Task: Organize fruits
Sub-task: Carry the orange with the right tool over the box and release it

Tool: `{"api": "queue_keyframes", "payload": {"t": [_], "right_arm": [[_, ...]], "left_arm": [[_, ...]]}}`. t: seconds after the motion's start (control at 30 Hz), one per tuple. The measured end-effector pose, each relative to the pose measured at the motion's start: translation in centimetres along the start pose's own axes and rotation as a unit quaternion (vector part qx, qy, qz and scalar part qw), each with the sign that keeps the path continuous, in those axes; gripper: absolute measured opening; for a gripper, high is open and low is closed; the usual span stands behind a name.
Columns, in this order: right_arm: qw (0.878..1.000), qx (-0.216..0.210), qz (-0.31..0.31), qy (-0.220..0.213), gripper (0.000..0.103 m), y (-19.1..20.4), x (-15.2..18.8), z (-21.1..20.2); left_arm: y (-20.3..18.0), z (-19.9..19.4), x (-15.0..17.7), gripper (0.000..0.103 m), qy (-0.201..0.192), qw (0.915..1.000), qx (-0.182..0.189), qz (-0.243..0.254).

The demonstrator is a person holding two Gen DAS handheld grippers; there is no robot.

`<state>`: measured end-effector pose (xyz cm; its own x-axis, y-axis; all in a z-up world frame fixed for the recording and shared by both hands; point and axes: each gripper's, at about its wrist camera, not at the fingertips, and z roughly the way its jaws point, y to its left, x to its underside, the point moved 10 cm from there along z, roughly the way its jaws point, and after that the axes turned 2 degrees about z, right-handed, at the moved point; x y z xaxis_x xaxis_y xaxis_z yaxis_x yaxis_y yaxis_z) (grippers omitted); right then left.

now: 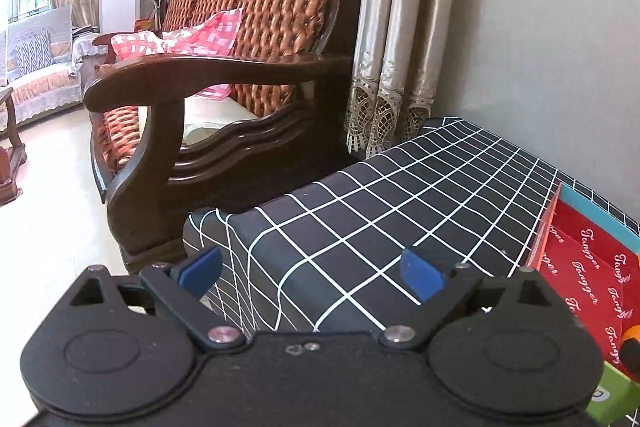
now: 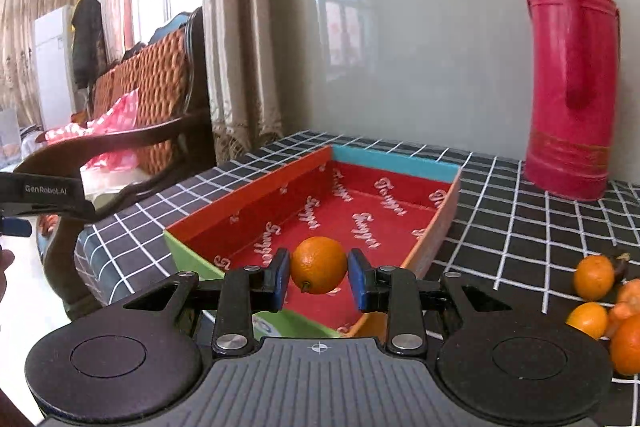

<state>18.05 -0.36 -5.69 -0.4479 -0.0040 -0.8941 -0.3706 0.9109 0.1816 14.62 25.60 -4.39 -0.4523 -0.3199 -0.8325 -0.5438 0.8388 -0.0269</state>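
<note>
In the right wrist view an orange (image 2: 319,265) sits between the blue pads of my right gripper (image 2: 319,279), held above the near end of a red-lined cardboard box (image 2: 394,165). A small gap shows beside the right pad (image 2: 357,277). Several more oranges (image 2: 594,277) lie on the cloth at the right. My left gripper (image 1: 312,273) is open and empty over the left end of the checked tabletop; the box's corner (image 1: 588,259) shows at its right. The left gripper's side also shows in the right wrist view (image 2: 44,197).
A tall red thermos (image 2: 572,75) stands at the back right against the grey wall. The black checked cloth (image 1: 400,199) covers the table. A dark wooden armchair (image 1: 208,99) stands just left of the table, with curtains (image 1: 400,39) behind it.
</note>
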Motion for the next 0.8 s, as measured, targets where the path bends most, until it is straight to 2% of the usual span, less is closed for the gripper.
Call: {"api": "queue_keyframes", "payload": {"t": [0.1,0.17,0.23,0.33,0.4,0.5,0.53,0.67,0.8], "right_arm": [[1.0,-0.002,0.013,0.006,0.035,0.1,0.4,0.5],[1.0,-0.001,0.026,0.001,0.046,-0.2,0.2,0.1],[0.999,-0.009,0.037,-0.014,0.066,-0.3,-0.2,-0.6],[0.998,0.013,0.037,-0.045,0.08,-0.9,-1.0,-2.0],[0.997,0.031,0.04,-0.055,0.085,-1.7,-1.3,-2.8],[0.994,0.075,0.045,-0.069,0.1,-3.5,-1.6,-4.2],[0.992,0.093,0.045,-0.073,0.103,-4.2,-1.6,-4.7],[0.983,0.156,0.052,-0.087,0.103,-7.0,-1.6,-6.7],[0.966,0.233,0.072,-0.085,0.103,-10.9,-0.9,-8.9]], "left_arm": [[0.0,0.0,0.0,0.09,0.0,1.0,-0.001,0.0],[0.0,0.0,-0.1,0.09,-0.001,1.0,0.0,0.0],[-0.2,-0.1,-0.1,0.09,-0.003,1.0,0.0,0.003],[-0.7,-0.3,0.0,0.09,-0.005,0.9999,0.004,0.01],[-1.4,-0.4,0.1,0.09,-0.005,0.9998,0.008,0.016],[-2.8,-1.0,0.2,0.09,-0.012,0.9993,0.019,0.029],[-3.4,-1.2,0.2,0.09,-0.016,0.999,0.024,0.034],[-6.7,-2.7,0.5,0.09,-0.034,0.9959,0.053,0.065],[-11.2,-4.7,1.3,0.09,-0.053,0.9883,0.1,0.102]]}}
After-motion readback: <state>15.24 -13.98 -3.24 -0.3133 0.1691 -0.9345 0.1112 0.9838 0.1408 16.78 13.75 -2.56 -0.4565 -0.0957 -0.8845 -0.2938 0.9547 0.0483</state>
